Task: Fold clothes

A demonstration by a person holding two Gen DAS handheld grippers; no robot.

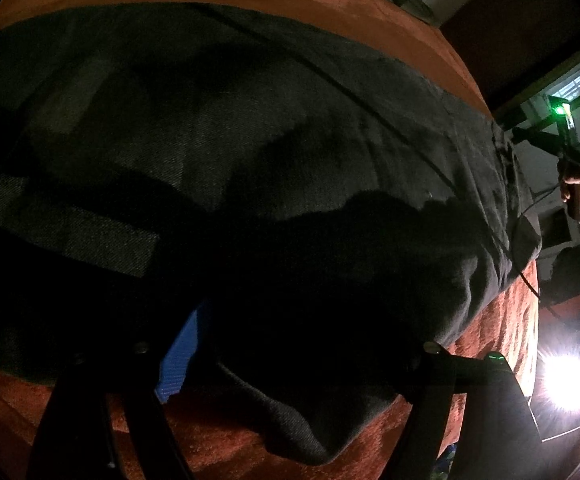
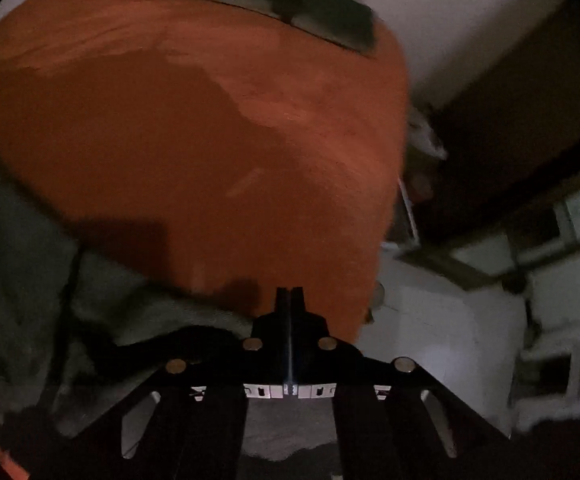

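Pressing flat together, the jaws of the right gripper show only a thin seam between the two black fingers, and nothing sits in them. Small white tags cross the gripper body below the bolts, but their marks are too blurred to read. Beyond the tips lies the rust-orange bed cover; a dark grey garment spreads at the left and under the gripper, its nearest fold just beside the fingers. Whether the tips touch cloth or cover cannot be told. A second grey-green cloth lies at the bed's far edge, well apart, with a pale wall and window at the right.

In the left view the left gripper has its fingers set wide, one with a blue pad at the left, the other at the right. The garment bunches in deep shadow between them, so whether the pads press on it cannot be told. It covers most of the bed, its hem ending on the orange cover at the lower right. Far right, a hand grips the other gripper's handle, which carries a green light. A bright lamp glares low at the right. No writing is legible on the garment.
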